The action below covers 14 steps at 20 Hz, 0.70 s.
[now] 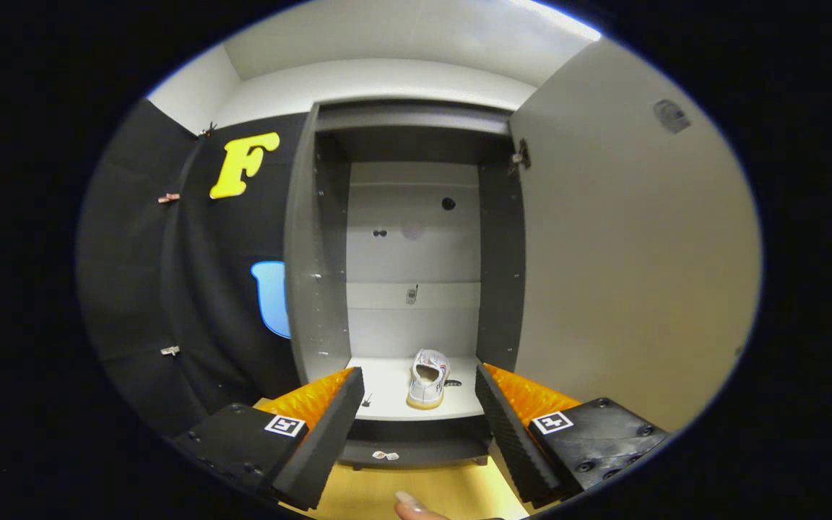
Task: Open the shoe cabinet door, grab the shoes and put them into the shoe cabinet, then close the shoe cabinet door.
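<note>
White ceiling and pale walls are framing a booth lined with black cloth (192, 289), and a tall grey shoe cabinet (315, 289) is standing against it on a wooden floor (416, 491). Its door (633, 274) is hanging wide open to the right, hinged on that side, so the whole interior is lying exposed. 1 white shoe (428, 379) is sitting on the cabinet's bottom shelf (387, 397), heel toward the camera and toe pointing toward the back panel; that placement suggests the putting-in step is already done for this shoe. No second shoe is showing here.

Facing straight into the cabinet, the claw (416, 390) is hovering in front of the opening with its 2 fingers spread wide and gripping nothing; the shoe is appearing between them but beyond them, well apart from either. A fingertip (410, 502) is peeking in just below the fingers. Judging by this, the remaining work is probably swinging the door shut, which calls for reaching to the right to catch its free edge.
</note>
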Each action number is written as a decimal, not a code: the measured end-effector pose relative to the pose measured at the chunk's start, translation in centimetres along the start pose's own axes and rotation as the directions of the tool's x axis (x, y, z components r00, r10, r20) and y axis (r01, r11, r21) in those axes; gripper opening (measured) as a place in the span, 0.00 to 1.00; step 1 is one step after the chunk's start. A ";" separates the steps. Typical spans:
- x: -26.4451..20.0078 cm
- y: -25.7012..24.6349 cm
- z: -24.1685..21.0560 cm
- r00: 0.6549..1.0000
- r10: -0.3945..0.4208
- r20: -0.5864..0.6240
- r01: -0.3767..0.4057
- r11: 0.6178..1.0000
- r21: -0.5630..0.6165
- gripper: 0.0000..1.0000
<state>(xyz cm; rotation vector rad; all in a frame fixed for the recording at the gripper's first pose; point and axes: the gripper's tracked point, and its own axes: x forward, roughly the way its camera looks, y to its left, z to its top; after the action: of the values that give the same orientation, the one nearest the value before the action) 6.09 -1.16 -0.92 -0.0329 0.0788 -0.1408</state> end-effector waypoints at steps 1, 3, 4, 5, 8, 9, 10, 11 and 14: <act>-2.1 -0.4 0.8 1.000 -0.003 0.005 0.003 1.000 0.010 0.98; -5.8 -1.7 1.9 1.000 -0.021 0.007 0.021 0.999 0.027 0.98; -7.6 -2.6 2.5 0.999 -0.039 0.016 0.039 0.999 0.028 0.98; -9.3 -3.7 3.1 0.998 -0.053 0.027 0.052 0.998 0.029 0.98; -13.5 -8.2 4.7 0.992 -0.101 0.070 0.101 0.995 0.015 0.98; -14.6 -9.9 5.4 0.990 -0.108 0.087 0.108 0.994 0.008 0.98; -15.7 -11.7 5.5 0.989 -0.118 0.084 0.119 0.993 0.002 0.98; -16.7 -13.6 5.6 0.988 -0.128 0.087 0.128 0.992 0.001 0.98; -18.2 -18.8 6.4 0.984 -0.149 0.098 0.148 0.989 0.016 0.97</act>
<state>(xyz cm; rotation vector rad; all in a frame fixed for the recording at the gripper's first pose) -13.97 -17.04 7.56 -0.0372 -0.0237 -0.2880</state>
